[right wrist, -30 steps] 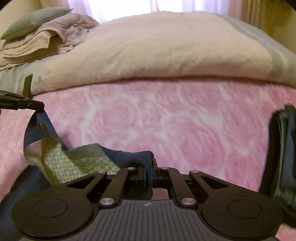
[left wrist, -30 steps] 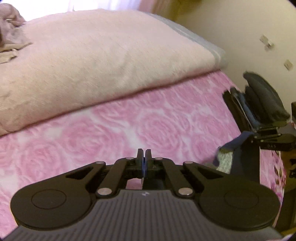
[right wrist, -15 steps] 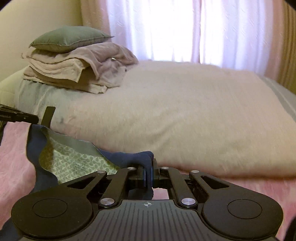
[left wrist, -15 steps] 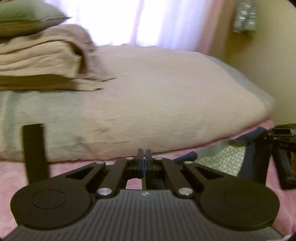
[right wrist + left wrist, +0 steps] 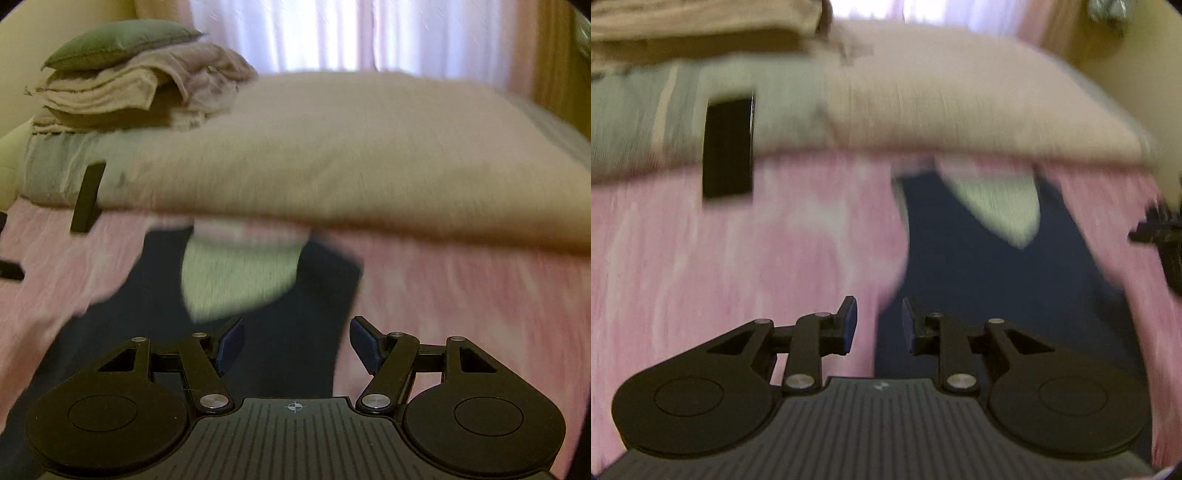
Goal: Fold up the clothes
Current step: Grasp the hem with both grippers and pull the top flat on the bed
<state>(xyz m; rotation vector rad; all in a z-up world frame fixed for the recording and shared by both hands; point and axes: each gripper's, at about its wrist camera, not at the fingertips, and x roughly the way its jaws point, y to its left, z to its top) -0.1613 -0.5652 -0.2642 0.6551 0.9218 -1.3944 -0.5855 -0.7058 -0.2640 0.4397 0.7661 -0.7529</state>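
Note:
A navy garment [image 5: 982,280] with a pale green patterned lining [image 5: 1004,199] lies spread on the pink rose-patterned bedspread [image 5: 738,266]. My left gripper [image 5: 879,325] is open just over the garment's left edge, nothing between its fingers. In the right wrist view the same navy garment [image 5: 258,332] and its green lining [image 5: 236,273] lie straight ahead. My right gripper [image 5: 295,345] is open wide over the garment's near right part, holding nothing. Both views are motion-blurred.
A thick beige folded duvet [image 5: 351,155] runs across the bed behind the garment. Folded towels with a green cushion [image 5: 122,40] on top are stacked at the back left. A black upright object [image 5: 727,147] stands at the duvet's left edge. Curtains hang behind.
Both grippers were shut on the navy garment, holding it up; now both are open and the garment lies flat on the bedspread. Both cameras have tilted down.

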